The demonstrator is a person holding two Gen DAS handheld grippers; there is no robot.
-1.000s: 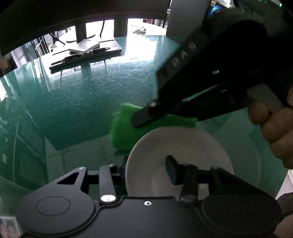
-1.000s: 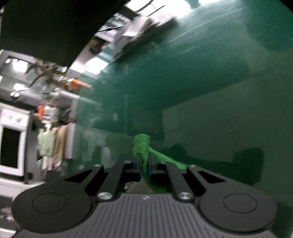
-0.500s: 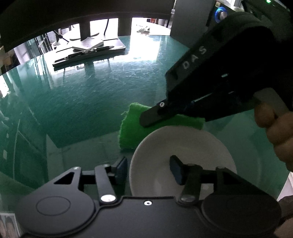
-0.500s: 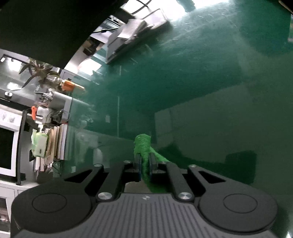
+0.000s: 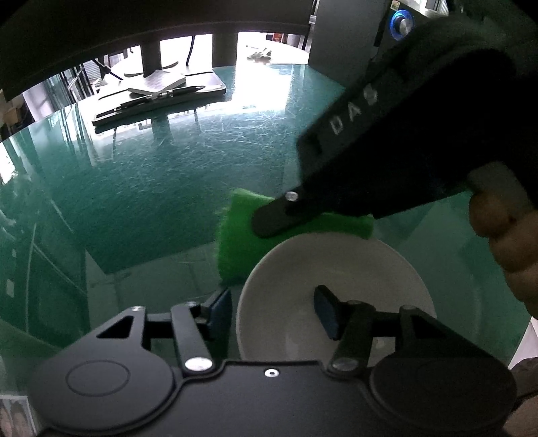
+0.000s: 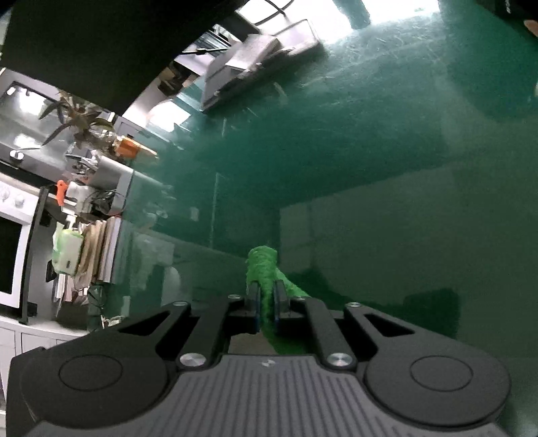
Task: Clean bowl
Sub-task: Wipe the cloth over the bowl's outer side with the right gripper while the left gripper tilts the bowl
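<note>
A white bowl [image 5: 353,265] stands on the green glass table [image 5: 151,188], close under my left gripper [image 5: 271,302]. The jaws are opening and straddle the bowl's left rim, one pad outside and one inside, and the outer pad stands off the rim. Just beyond the bowl's far rim, my right gripper [image 5: 269,222] is shut on a bright green cloth [image 5: 235,242] that hangs down to the table. In the right wrist view the cloth [image 6: 262,265] is pinched between the two pads of the right gripper [image 6: 266,295]. A person's hand [image 5: 497,228] holds that gripper's handle.
A black tray with pens and a notebook [image 5: 158,97] lies at the table's far side. A dark box with a blue-lit button [image 5: 400,20] stands at the back right. A shelf with books [image 6: 101,248] and a white oven [image 6: 10,252] lie past the table's edge.
The left jaws have spread wider and the outer pad has come off the bowl's rim. The right gripper keeps its hold on the cloth and has rolled slightly.
</note>
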